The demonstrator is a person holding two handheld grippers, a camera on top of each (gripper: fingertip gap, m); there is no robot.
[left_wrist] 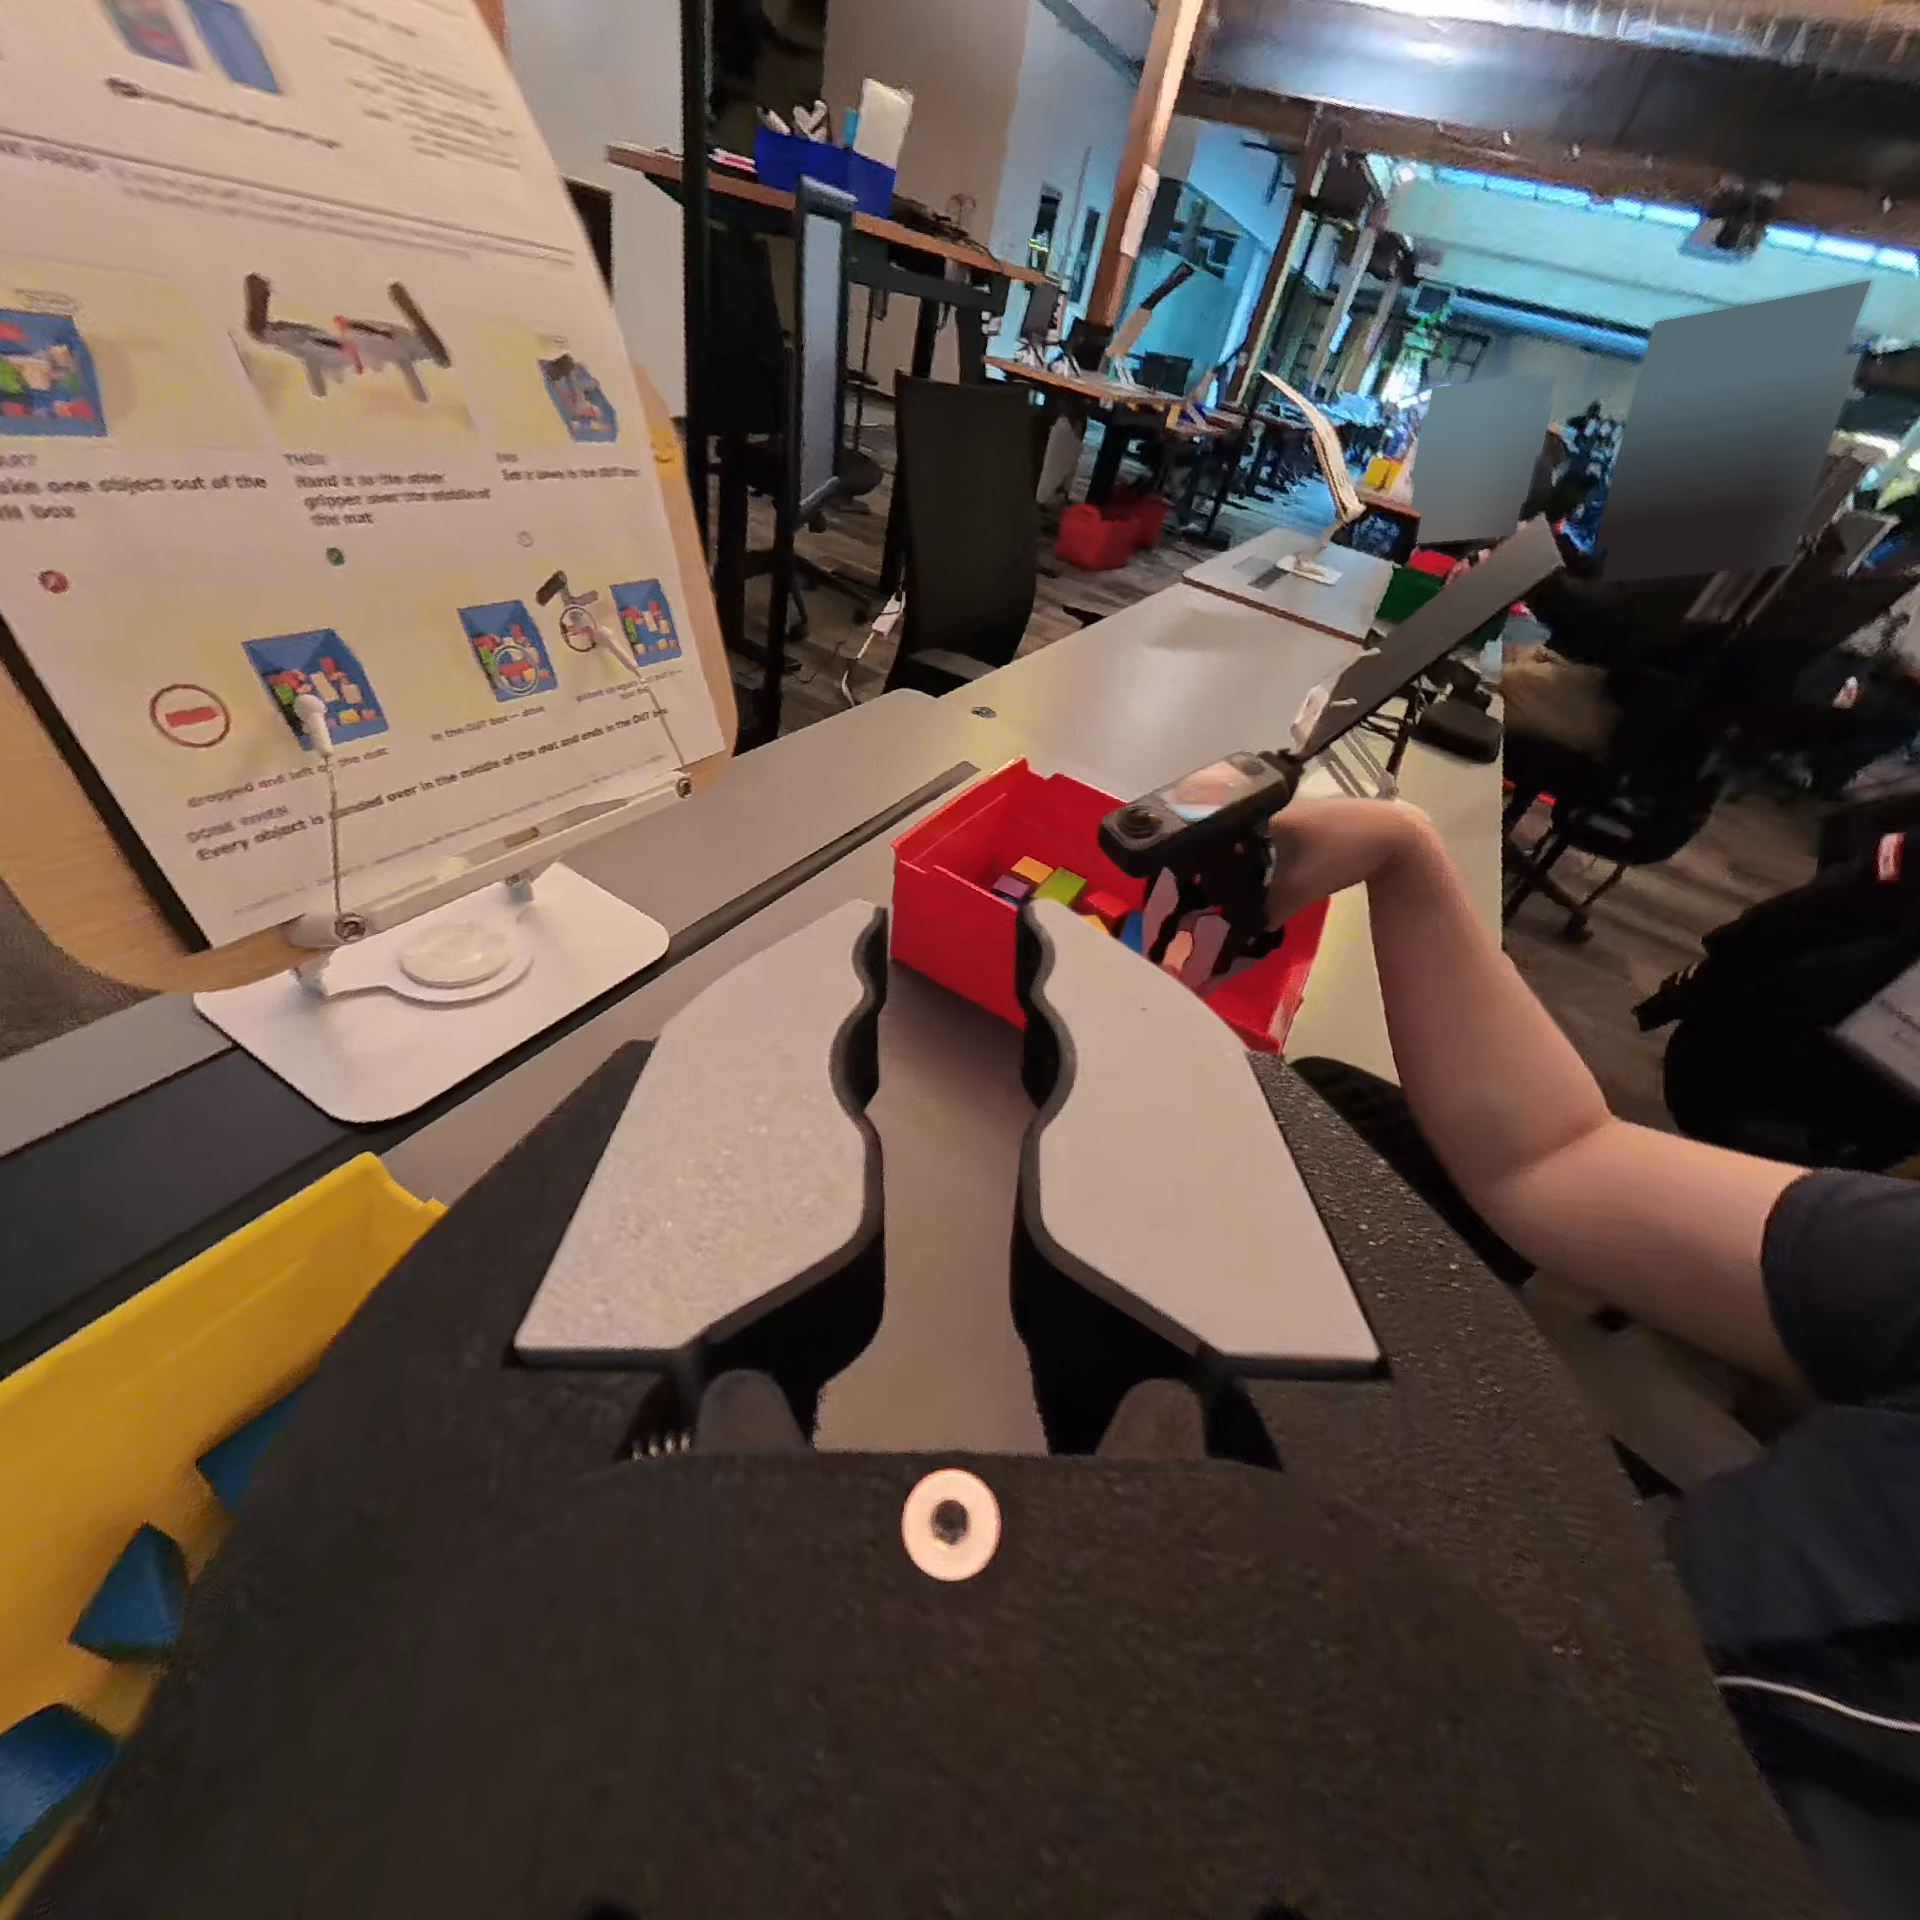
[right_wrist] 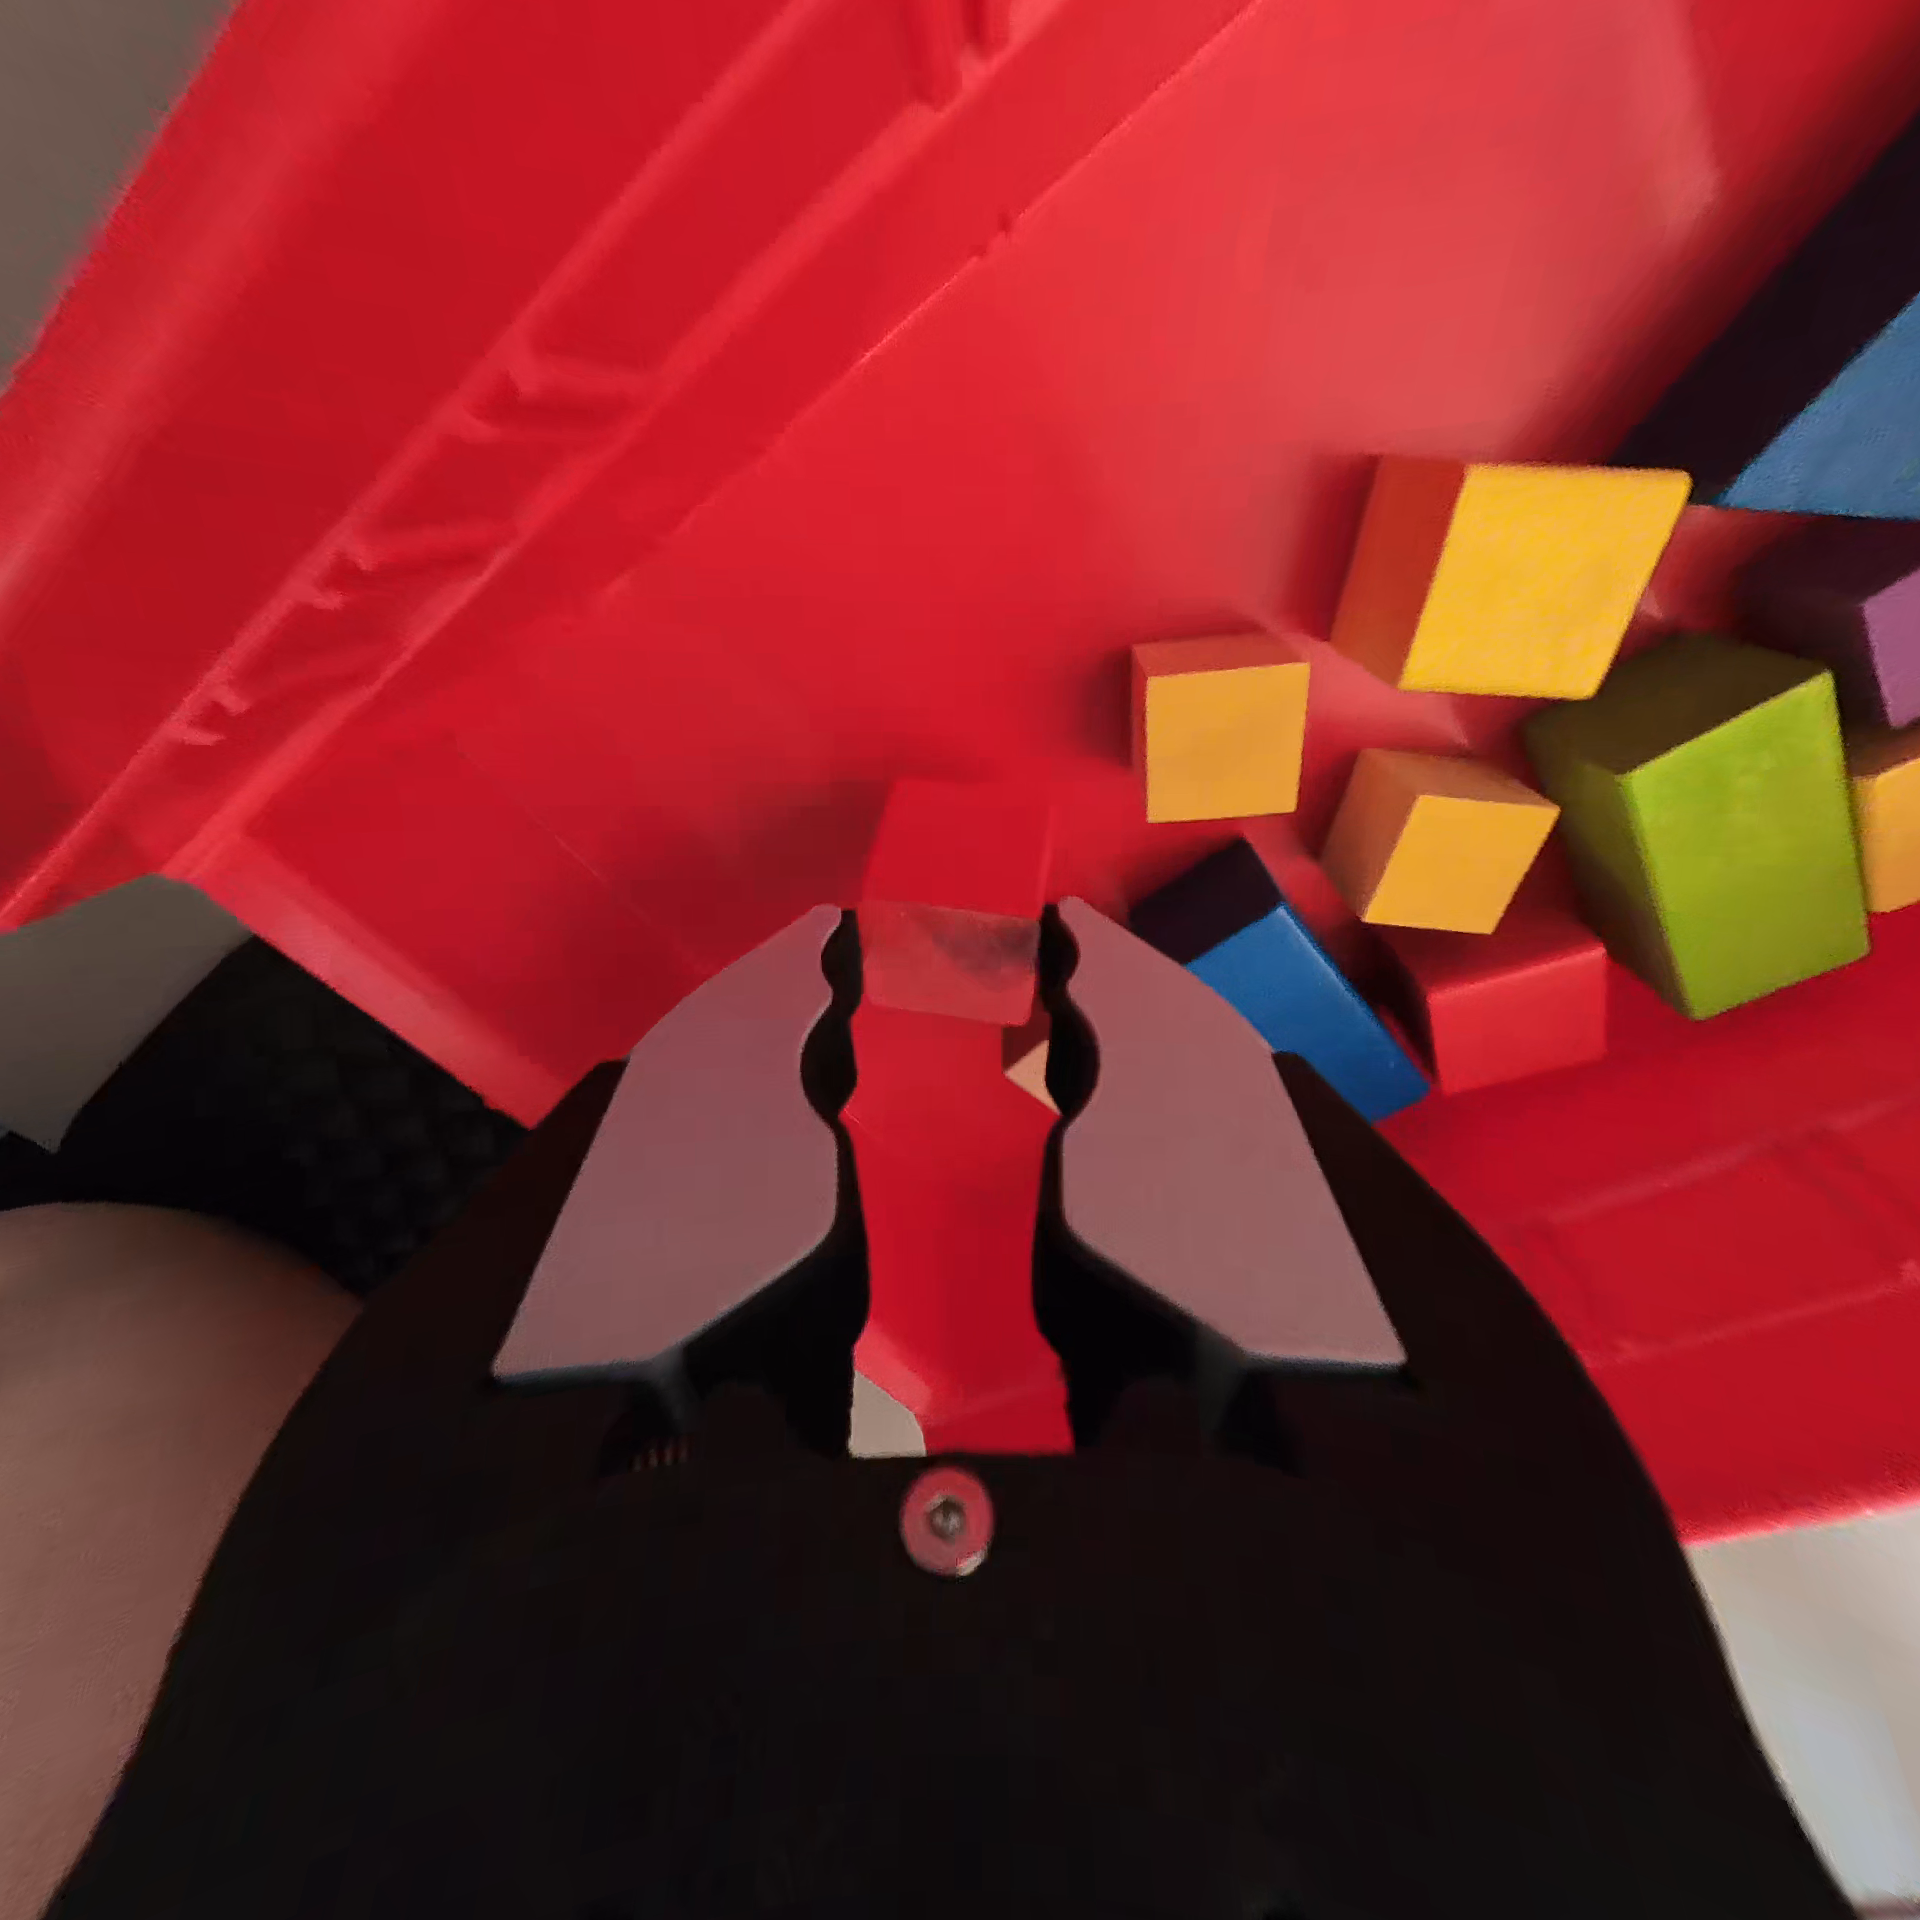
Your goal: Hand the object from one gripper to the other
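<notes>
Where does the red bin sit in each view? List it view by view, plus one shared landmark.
Left wrist view: red bin centre-right, on the table beyond the left tongs.
Right wrist view: it fills most of the picture.
Shared landmark: the green block inside it.

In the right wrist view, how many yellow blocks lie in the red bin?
3 clearly: a large block farthest back, a small block left, another nearer. More may be hidden.

Black hand-held gripper (left_wrist: 951, 925), grey fingers (left_wrist: 727, 1143), dark sleeve (left_wrist: 1839, 1278).
</notes>
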